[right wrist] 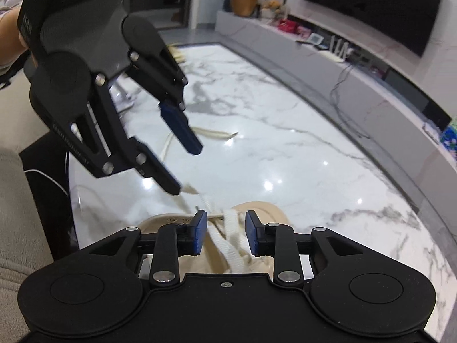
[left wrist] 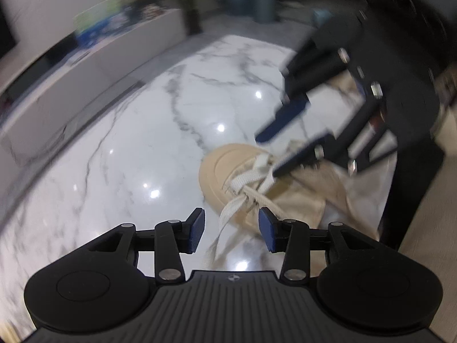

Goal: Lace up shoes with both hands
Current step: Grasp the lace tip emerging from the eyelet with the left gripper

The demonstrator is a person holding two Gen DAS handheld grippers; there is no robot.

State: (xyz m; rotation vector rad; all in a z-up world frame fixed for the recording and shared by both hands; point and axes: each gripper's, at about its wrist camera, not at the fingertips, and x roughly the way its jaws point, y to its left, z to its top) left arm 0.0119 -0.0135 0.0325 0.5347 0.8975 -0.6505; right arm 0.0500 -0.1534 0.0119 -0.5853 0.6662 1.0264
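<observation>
A beige canvas shoe (left wrist: 225, 171) lies on the white marble table (left wrist: 142, 143) with flat off-white laces (left wrist: 245, 180) loosely crossed over it. My left gripper (left wrist: 232, 228) is open just short of the shoe's toe, and one lace end (left wrist: 224, 220) hangs between its fingers. My right gripper (left wrist: 270, 155) reaches in from the upper right, open, its lower finger on the laces. In the right wrist view my right gripper (right wrist: 225, 233) is open above the shoe (right wrist: 265, 211), a lace strand (right wrist: 234, 240) between its pads. The left gripper (right wrist: 185, 169) hangs open above a lace tip (right wrist: 190, 190).
A loose lace (right wrist: 214, 135) lies on the table further away, with more beige material (right wrist: 177, 54) near the far end. A grey low cabinet (right wrist: 357, 85) runs along the table's far side. A sofa (right wrist: 17, 228) borders the near side.
</observation>
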